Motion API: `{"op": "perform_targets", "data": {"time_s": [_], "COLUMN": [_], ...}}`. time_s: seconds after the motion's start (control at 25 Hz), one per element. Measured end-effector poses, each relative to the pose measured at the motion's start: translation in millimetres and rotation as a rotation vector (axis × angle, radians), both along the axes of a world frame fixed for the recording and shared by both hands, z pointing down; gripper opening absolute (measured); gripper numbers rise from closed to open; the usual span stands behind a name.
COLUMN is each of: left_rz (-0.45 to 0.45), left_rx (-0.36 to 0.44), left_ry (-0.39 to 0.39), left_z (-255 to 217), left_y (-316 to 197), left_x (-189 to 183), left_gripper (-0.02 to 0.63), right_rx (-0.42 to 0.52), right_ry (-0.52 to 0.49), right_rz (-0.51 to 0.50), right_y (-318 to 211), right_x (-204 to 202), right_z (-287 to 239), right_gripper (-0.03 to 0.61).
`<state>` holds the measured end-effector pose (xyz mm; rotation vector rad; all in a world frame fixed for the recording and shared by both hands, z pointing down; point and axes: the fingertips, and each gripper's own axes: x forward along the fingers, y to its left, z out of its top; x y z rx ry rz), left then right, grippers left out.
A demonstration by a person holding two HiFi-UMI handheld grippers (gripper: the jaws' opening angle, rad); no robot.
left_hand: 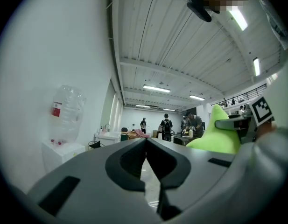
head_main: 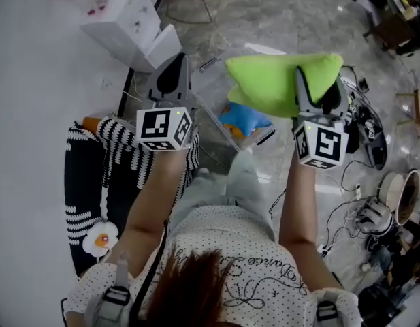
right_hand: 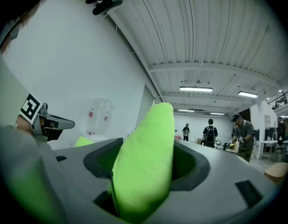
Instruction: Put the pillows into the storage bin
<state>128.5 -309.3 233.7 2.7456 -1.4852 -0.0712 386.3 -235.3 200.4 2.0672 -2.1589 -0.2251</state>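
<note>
While my right claw (right_hand: pixel 144 164) grips the green pillow (head_main: pixel 278 80), which lies crosswise, the clear bin (head_main: pixel 211 114) sits below, toward my closed, empty left claw (left_hand: pixel 146 146).

I see bright, even light from ceiling strips (left_hand: pixel 156 88); soft glare on floor (head_main: pixel 284 19). Gripper views: heavy fisheye, black corners, close foreground soft. Head view slightly dull, mostly sharp.
</note>
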Motion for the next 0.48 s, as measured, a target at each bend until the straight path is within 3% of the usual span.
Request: {"op": "perform_targets", "data": {"time_s": [0.24, 0.48], "left_rz": [-0.083, -0.136], "left_rx": [-0.006, -0.061], "left_ry": [0.013, -0.007], "left_z": [13.4, 65.9], "left_y": [-48.4, -83.4], "left_x": [51.5, 61.0], "left_gripper": [0.003, 0.003], "right_rx": [-0.022, -0.094], "right_ry": [0.016, -0.024], "right_rz": [-0.124, -0.176], "right_y": [-74.3, -130.7], "right_x": [46.4, 59.0], "right_z": [17.3, 80.2], "right_gripper": [0.302, 0.302]}}
